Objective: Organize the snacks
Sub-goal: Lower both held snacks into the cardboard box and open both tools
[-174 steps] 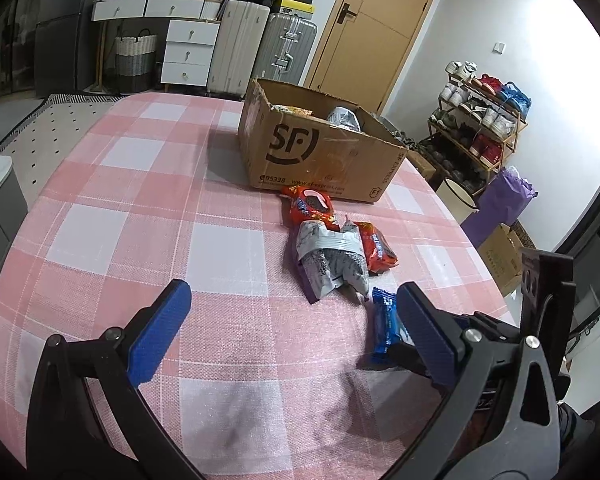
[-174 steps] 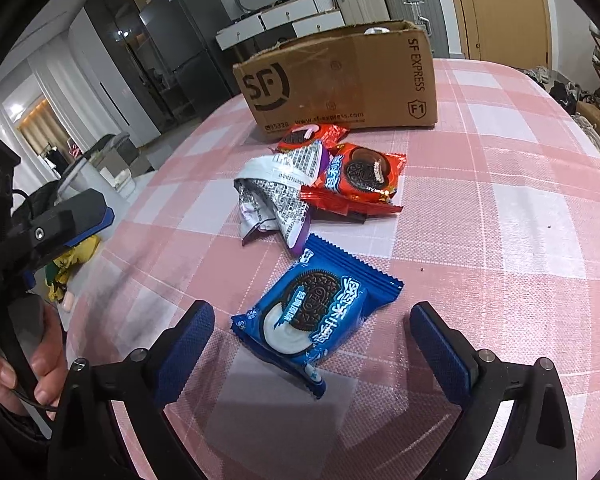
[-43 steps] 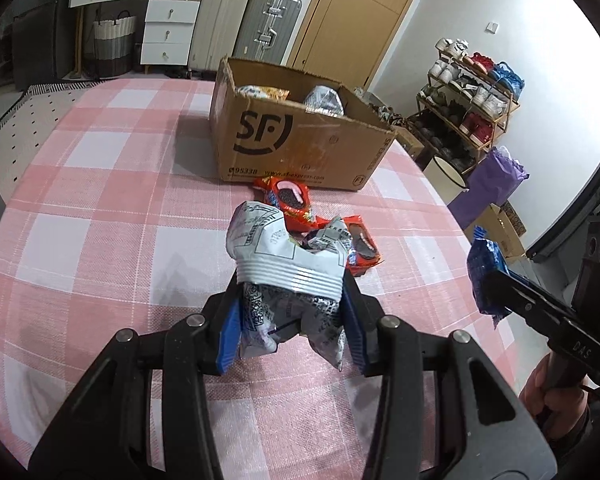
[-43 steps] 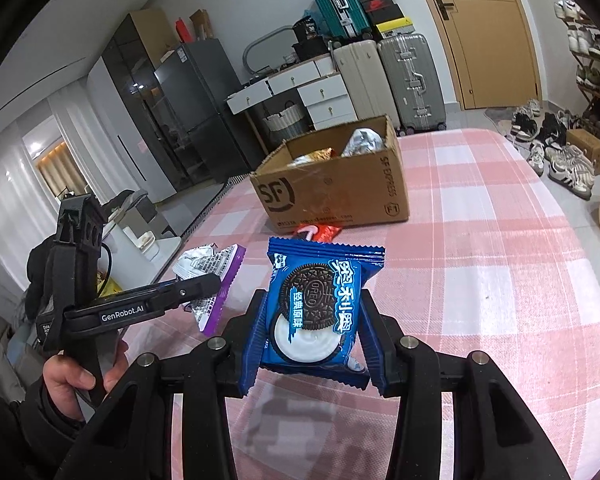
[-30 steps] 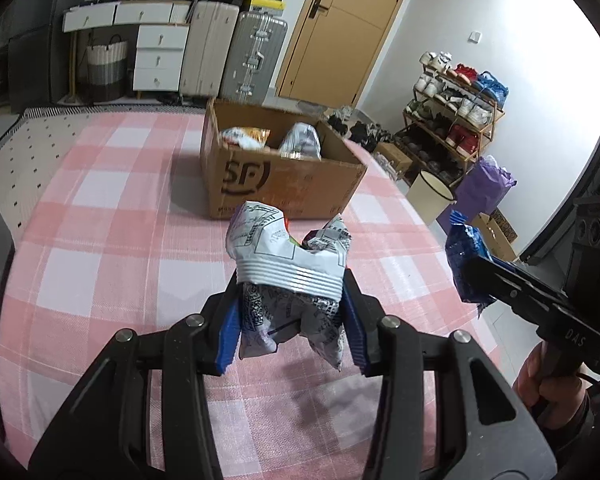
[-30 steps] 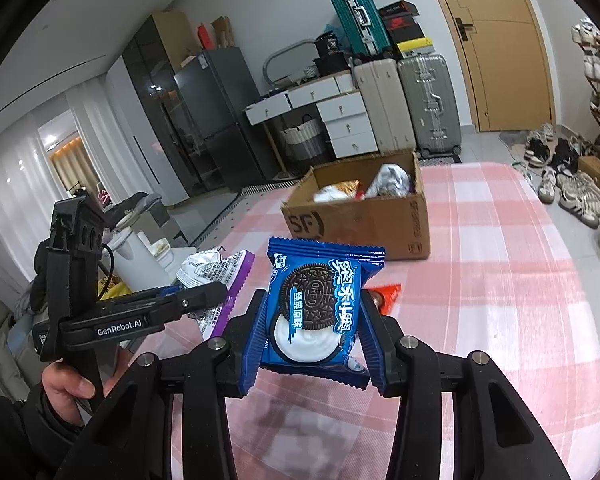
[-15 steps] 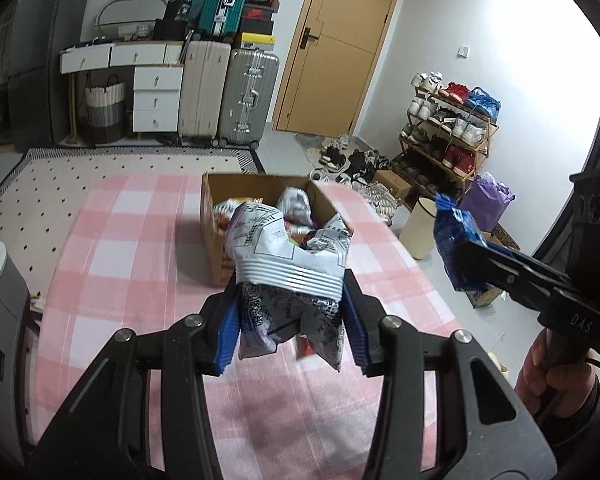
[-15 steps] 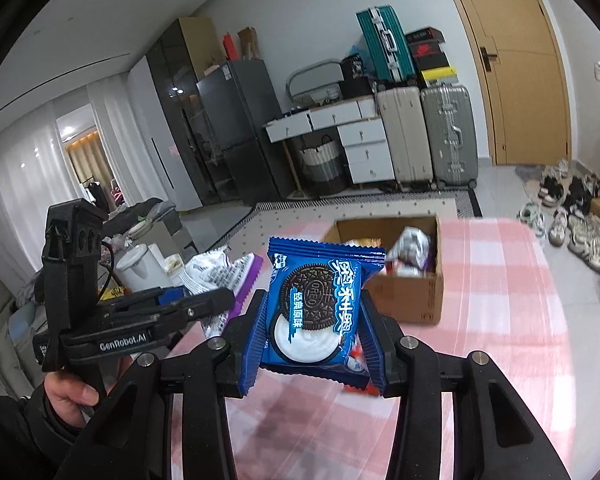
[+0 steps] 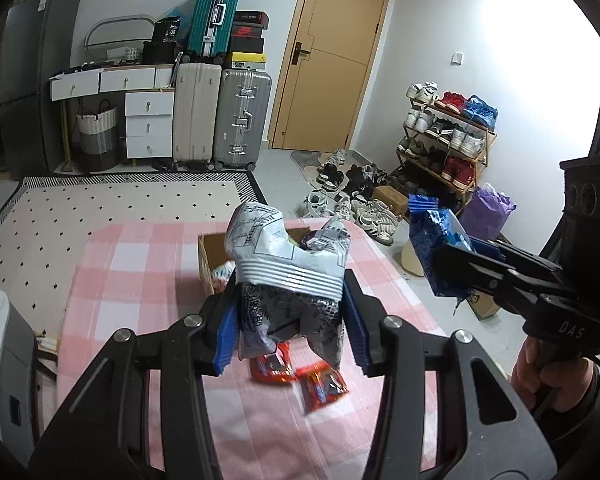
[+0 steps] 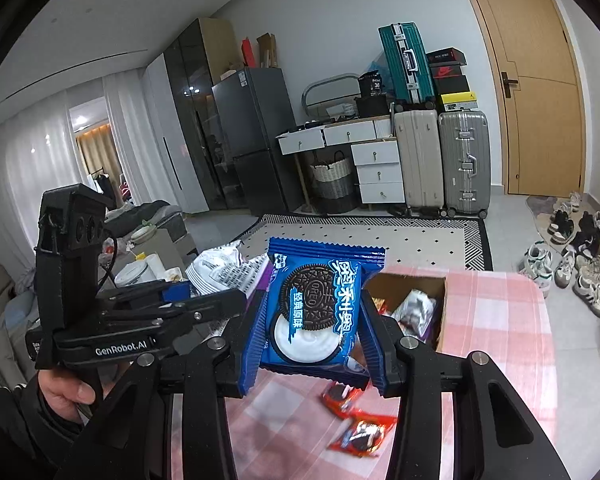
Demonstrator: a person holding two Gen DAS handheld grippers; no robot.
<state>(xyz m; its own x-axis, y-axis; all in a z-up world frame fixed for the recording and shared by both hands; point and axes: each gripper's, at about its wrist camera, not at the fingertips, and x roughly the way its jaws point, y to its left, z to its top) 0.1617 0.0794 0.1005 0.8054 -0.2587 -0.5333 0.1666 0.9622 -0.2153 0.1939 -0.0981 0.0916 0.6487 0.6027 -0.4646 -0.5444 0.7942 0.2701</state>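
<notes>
My left gripper (image 9: pixel 290 326) is shut on a crumpled silver and purple snack bag (image 9: pixel 290 270), held high above the table. My right gripper (image 10: pixel 314 342) is shut on a blue Oreo packet (image 10: pixel 316 308), also raised high. The right gripper with the blue packet (image 9: pixel 434 248) shows at the right of the left wrist view. The open cardboard box (image 10: pixel 440 316) with snacks inside sits on the pink checked table (image 9: pixel 140 280) far below. Two red Oreo packets (image 9: pixel 300 378) lie on the table in front of the box.
Suitcases (image 9: pixel 220 112), white drawers (image 9: pixel 148 124) and a door (image 9: pixel 332 56) stand at the back wall. A shoe rack (image 9: pixel 444 136) and shoes on the floor are at the right. A dark fridge (image 10: pixel 256 140) stands at the left.
Both grippers have risen much higher with their packets still held; the table and box now look smaller and farther below. The grips have not changed.
</notes>
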